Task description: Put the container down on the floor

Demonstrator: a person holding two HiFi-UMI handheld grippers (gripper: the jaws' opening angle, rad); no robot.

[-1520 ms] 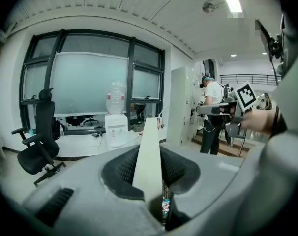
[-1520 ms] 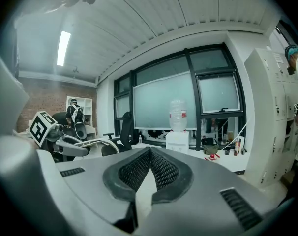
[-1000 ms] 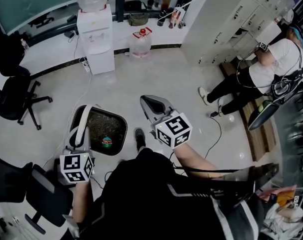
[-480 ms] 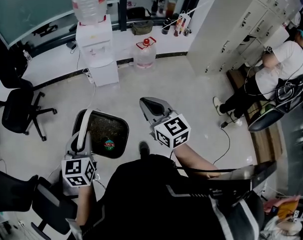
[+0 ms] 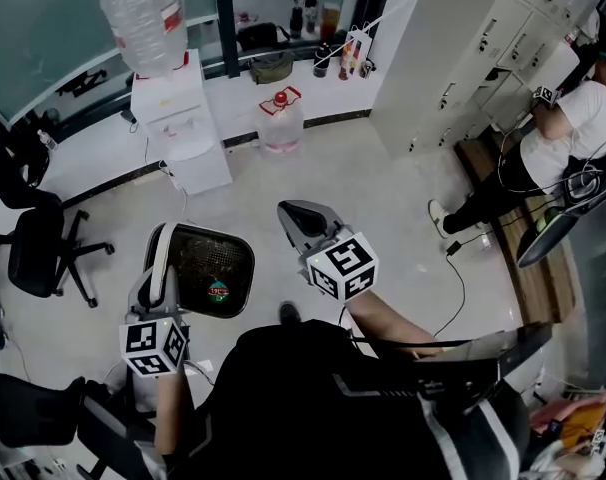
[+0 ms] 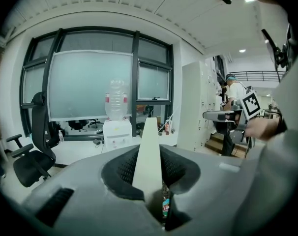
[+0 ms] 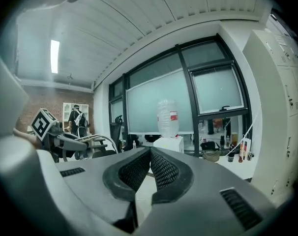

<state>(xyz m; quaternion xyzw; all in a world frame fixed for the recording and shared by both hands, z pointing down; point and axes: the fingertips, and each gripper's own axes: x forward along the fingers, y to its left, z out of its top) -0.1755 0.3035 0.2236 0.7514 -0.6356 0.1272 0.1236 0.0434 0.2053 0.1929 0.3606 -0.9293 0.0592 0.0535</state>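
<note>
A black mesh container [image 5: 211, 268] with a pale rim hangs over the floor at the lower left of the head view. A small red and green item [image 5: 217, 290] lies inside it. My left gripper [image 5: 164, 256] is shut on the container's left rim. In the left gripper view that pale rim [image 6: 149, 132] stands upright between the dark pads of the left gripper [image 6: 149, 154]. My right gripper [image 5: 289, 214] is held level to the container's right, apart from it. In the right gripper view the right gripper [image 7: 150, 151] is shut, with its pads meeting on nothing.
A white water dispenser [image 5: 178, 128] with a bottle on top stands ahead by the window wall. A water jug [image 5: 281, 120] sits on the floor beside it. Black office chairs [image 5: 43, 253] stand at the left. At the right are lockers [image 5: 503, 58], a person [image 5: 553, 148] and a floor cable [image 5: 461, 286].
The whole view has advanced toward the window wall; the dispenser and jug have slid down and left in the picture. Both grippers and the held container keep the same pose.
</note>
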